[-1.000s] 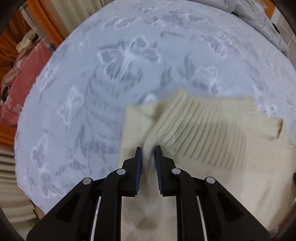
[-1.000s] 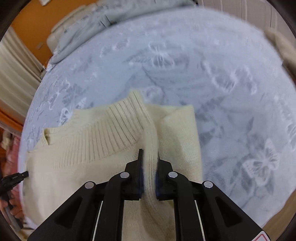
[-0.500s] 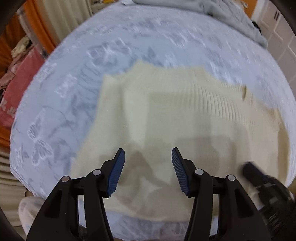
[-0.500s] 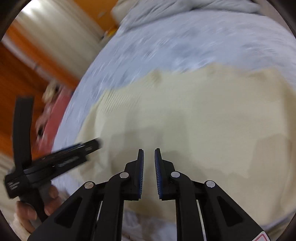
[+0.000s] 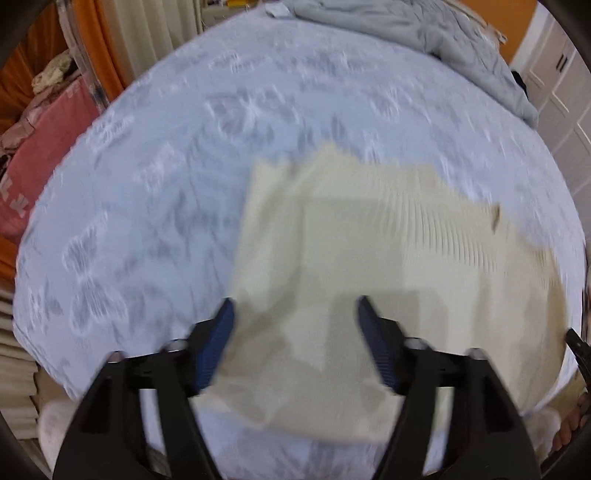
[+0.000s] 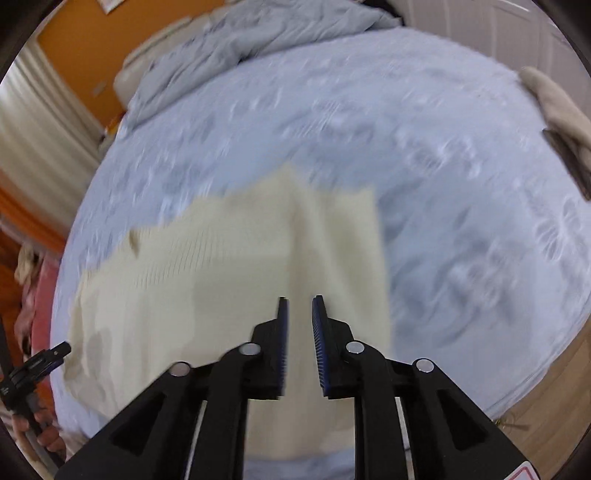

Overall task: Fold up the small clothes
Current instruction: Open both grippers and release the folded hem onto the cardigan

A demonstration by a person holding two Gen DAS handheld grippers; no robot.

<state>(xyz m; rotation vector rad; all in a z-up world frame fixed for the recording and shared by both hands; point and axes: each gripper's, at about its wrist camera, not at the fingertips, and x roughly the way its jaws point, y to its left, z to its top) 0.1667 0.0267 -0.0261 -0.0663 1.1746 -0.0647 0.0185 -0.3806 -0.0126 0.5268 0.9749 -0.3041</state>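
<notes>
A cream knitted sweater (image 5: 369, 258) lies flat on the pale blue butterfly-print bedspread (image 5: 184, 166), with its sleeves folded in over the body. It also shows in the right wrist view (image 6: 229, 266). My left gripper (image 5: 295, 314) is wide open and empty, raised above the sweater's near left part. My right gripper (image 6: 299, 306) hangs above the sweater's right side with its jaws a narrow gap apart and nothing between them. Both views are motion-blurred.
A crumpled grey blanket (image 5: 424, 33) lies at the far end of the bed. A beige garment (image 6: 554, 103) lies at the right edge. A pink towel (image 5: 40, 147) and stacked linens lie off the left side. The left gripper's tip (image 6: 55, 350) shows low left.
Both grippers let go of the sleeves and pulled back and up. The left jaws opened wide. The right jaws parted slightly. The sweater now lies flat with its sleeves folded in.
</notes>
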